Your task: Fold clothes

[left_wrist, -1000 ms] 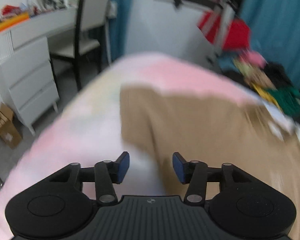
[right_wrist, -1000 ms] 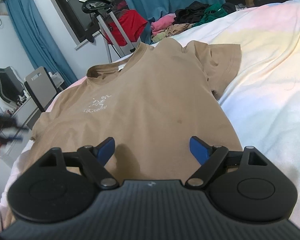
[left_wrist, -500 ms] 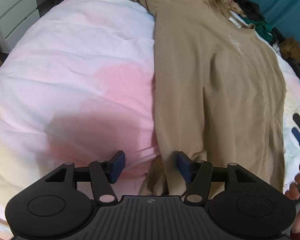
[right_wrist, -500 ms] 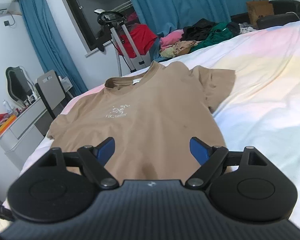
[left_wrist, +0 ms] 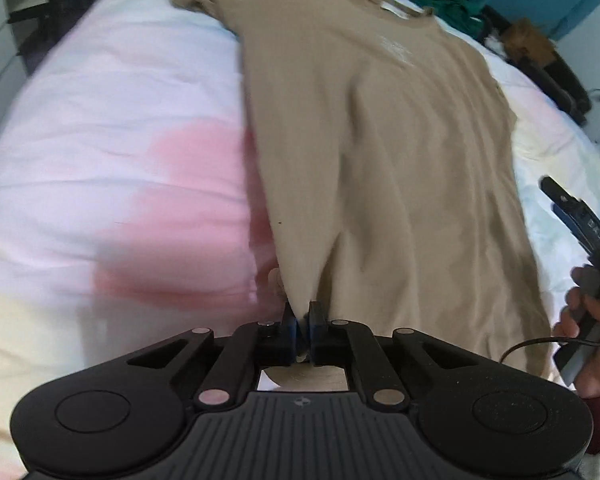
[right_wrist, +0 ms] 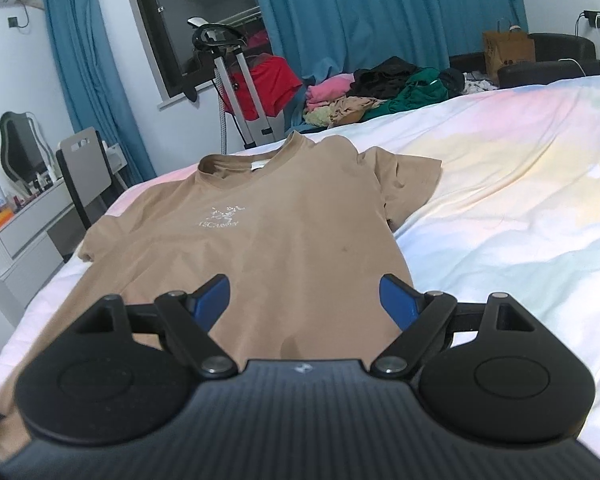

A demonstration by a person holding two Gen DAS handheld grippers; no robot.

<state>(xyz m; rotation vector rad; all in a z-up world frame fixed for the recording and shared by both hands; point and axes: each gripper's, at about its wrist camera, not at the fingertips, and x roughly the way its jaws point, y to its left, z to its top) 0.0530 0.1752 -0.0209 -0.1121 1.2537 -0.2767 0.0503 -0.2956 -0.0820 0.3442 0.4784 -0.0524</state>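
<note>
Here we have the tan T-shirt [right_wrist: 284, 248] lying face up and spread flat on the pastel bedsheet [right_wrist: 520, 216], collar toward the far edge and hem toward us, which is the sensible way to begin a fold, since both sleeves and the whole body are laid out within reach; our left gripper [left_wrist: 302, 326] is pinched closed on the shirt's near left hem corner, and the cloth rises from the sheet in a taut ridge running into the jaws, so we judge the hold is meant to lift that side; our right gripper [right_wrist: 302, 294] hangs above the hem with its blue fingers [right_wrist: 396, 298] spread wide and nothing between them, apparently poised to take the opposite corner so both ends of the hem can travel together; the left-wrist view is smeared, so the exact depth of the bite escapes us; a heap of other clothes [right_wrist: 380, 92] waits beyond the bed, well apart from the shirt; the fold itself we judge barely begun.
</note>
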